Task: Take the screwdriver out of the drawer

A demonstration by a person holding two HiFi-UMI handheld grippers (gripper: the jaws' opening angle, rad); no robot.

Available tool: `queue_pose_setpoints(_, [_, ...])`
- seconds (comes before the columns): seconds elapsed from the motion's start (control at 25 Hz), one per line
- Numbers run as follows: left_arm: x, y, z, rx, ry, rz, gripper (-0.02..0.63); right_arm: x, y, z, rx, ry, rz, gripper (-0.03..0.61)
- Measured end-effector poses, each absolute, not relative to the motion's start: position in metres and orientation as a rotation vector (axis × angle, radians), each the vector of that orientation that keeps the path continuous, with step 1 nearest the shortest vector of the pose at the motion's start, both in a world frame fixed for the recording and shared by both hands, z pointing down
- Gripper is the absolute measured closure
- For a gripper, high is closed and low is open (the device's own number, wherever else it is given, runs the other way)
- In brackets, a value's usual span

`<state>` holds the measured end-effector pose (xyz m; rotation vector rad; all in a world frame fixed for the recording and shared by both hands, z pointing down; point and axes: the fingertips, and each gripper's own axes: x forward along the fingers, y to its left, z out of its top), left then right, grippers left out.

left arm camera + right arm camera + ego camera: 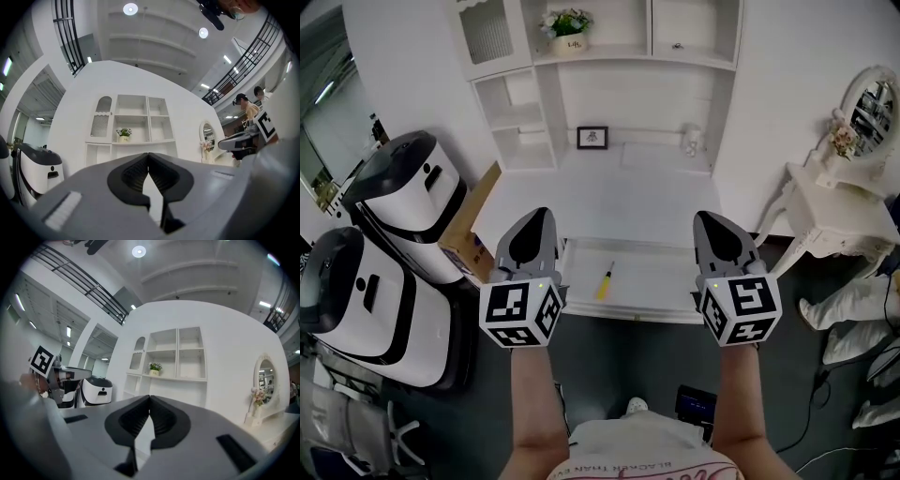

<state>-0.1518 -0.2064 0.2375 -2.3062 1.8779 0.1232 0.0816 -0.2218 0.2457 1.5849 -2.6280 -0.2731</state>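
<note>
A flower pot (pixel 567 30) sits on the white shelf (pixel 619 54) above a small picture frame (pixel 592 138).

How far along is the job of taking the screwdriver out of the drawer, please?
Done: the white desk drawer stands pulled open, with the yellow-handled screwdriver lying inside it in plain view.
In hand: nothing. The left gripper and right gripper are both shut and empty, one at each side of the drawer.
Left: gripping the screwdriver and lifting it out.

The open drawer (pixel 661 281) is reachable from above (desk top (pixel 609 202) just behind); white machines (pixel 403 202) crowd its left.
</note>
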Motion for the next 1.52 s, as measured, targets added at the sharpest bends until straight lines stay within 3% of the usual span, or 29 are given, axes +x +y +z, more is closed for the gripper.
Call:
queue_pose_setpoints(0.08, [-0.145,-0.22,0.236,-2.328,1.867,0.15,0.59,0.085,-0.235,0.247,1.576,-2.632,-0.266,0.571])
queue_pose_setpoints(0.28, [-0.127,-0.25,0.244,-2.441,1.832,0.161,0.337,0.091,-0.259,0.251,1.556,-2.633,-0.252,0.571])
queue_pose_setpoints(0.4, [-0.118,-0.262,0.252,-2.491,1.813,0.135,0.253,0.095,-0.269,0.255,1.562,-2.631,-0.233,0.571])
queue_pose_setpoints(0.92, [-0.115,-0.311,0.301,-2.605,1.815,-0.007,0.247,0.099,-0.309,0.301,1.6,-2.551,-0.103,0.571])
queue_pose_setpoints(1.52, [-0.121,-0.373,0.441,-2.938,1.867,-0.316,0.249,0.089,-0.361,0.418,1.575,-2.334,0.213,0.571])
